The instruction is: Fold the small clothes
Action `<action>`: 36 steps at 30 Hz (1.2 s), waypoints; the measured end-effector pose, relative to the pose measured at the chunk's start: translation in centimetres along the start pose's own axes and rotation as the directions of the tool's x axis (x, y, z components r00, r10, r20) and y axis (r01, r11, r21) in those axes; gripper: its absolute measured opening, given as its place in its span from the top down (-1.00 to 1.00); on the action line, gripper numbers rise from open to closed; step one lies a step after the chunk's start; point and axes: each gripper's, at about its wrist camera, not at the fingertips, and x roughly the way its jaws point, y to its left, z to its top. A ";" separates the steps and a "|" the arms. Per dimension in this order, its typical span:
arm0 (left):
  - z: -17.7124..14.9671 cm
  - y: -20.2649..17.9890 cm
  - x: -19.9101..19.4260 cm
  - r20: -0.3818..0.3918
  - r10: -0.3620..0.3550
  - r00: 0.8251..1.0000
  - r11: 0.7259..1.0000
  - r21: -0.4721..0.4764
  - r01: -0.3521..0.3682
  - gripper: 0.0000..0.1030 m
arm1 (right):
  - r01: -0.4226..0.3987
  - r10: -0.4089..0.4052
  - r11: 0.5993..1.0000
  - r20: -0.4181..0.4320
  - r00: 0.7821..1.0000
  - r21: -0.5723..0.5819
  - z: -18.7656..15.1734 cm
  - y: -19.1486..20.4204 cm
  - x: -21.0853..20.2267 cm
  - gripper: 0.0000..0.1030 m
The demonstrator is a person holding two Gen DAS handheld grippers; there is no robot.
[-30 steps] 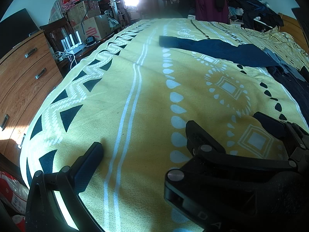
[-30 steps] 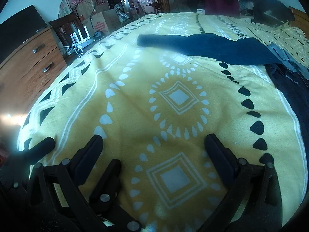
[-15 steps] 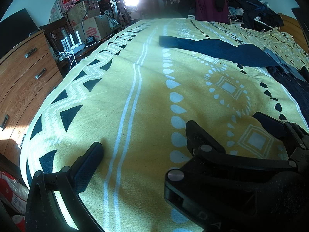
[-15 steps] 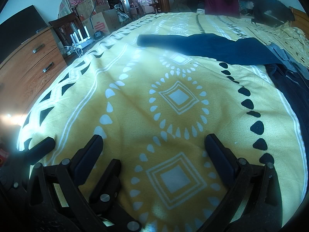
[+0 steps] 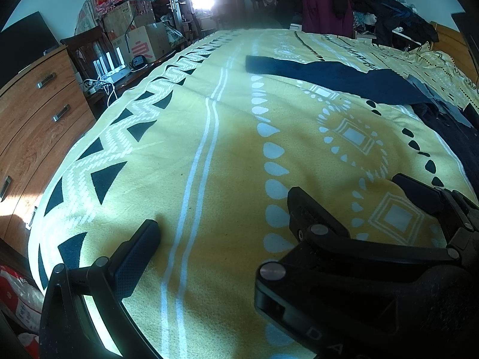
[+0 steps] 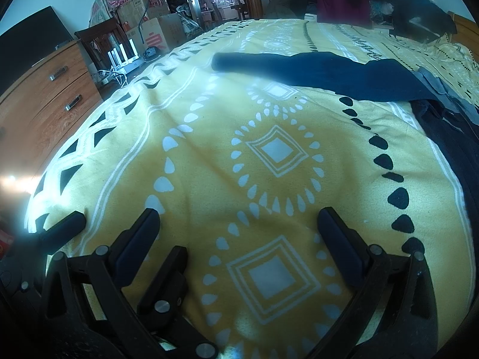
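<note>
A bed carries a yellow patterned blanket [image 6: 209, 137] across its top. A navy garment [image 6: 323, 74] lies flat on it, beside what seems a darker clothing heap [image 6: 449, 137].

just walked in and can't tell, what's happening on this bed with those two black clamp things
A person is holding a two-finger gripper in each hand over a yellow patterned blanket on a bed, set to fold clothes. The left gripper and the right gripper are both open and hold nothing. A long dark blue garment lies spread out farther up the blanket, with a darker black garment at the right edge. Neither garment is touched, so folding has not begun.
</note>
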 end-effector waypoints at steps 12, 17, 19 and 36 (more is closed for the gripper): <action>-0.1 -0.3 -0.4 -0.021 0.013 1.000 1.000 0.010 -0.013 -1.00 | -0.004 0.004 1.000 0.009 1.000 0.001 0.0 0.0 0.0 -1.00; 0.0 0.1 0.3 -0.043 0.035 0.998 0.999 0.020 -0.034 -1.00 | 0.009 -0.009 1.000 0.004 1.000 -0.003 0.1 0.1 0.1 -1.00; 0.0 0.1 0.3 -0.030 0.041 0.999 0.999 0.021 -0.040 -1.00 | 0.007 -0.007 1.000 0.004 1.000 -0.003 0.1 0.1 0.2 -1.00; 1.1 -1.2 -5.1 0.084 0.015 0.996 0.998 -0.068 -0.009 -1.00 | -0.332 0.303 0.921 -0.158 0.940 -0.205 4.0 -1.8 -5.2 -0.97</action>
